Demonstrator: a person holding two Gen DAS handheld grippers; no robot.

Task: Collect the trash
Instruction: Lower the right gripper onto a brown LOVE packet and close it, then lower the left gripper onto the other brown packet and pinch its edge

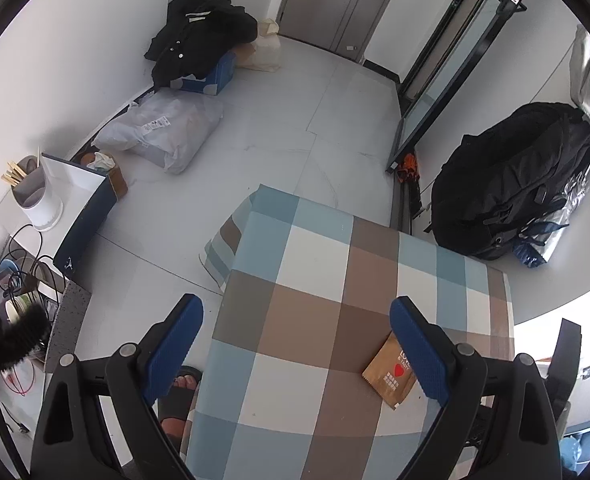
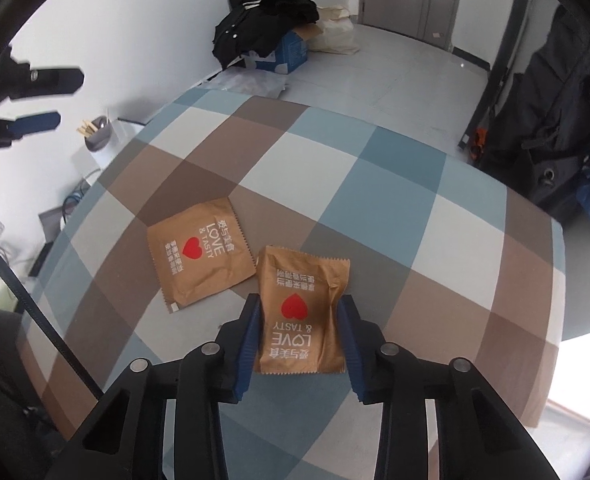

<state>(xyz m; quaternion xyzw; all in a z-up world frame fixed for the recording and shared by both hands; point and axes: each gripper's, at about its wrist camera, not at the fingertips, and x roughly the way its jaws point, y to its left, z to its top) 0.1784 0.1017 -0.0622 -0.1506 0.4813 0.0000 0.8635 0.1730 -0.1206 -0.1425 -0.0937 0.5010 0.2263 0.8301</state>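
- Right hand-held gripper [image 2: 301, 320]: the blue pads [image 2: 251, 332] press both side edges of a brown snack packet [image 2: 301, 308]; the jaws are clamped on it. The packet carries a red heart and the print "LOVE & TASTY", upside down in the right wrist view.
- Second brown packet [image 2: 201, 254]: lies flat on the checked surface [image 2: 395, 200], at 10 o'clock from the held packet, with its near corner just beside it. In the left wrist view the same packet [image 1: 389, 372] lies on the surface [image 1: 295, 300], partly hidden behind the right-side pad.
- Left hand-held gripper [image 1: 295, 344]: jaws wide apart, nothing between them; it hangs over the surface's left edge.
- Floor [image 1: 275, 120]: a black garment pile [image 1: 199, 36] at 11 o'clock and a black bag [image 1: 511, 184] at 2 o'clock in the left wrist view.
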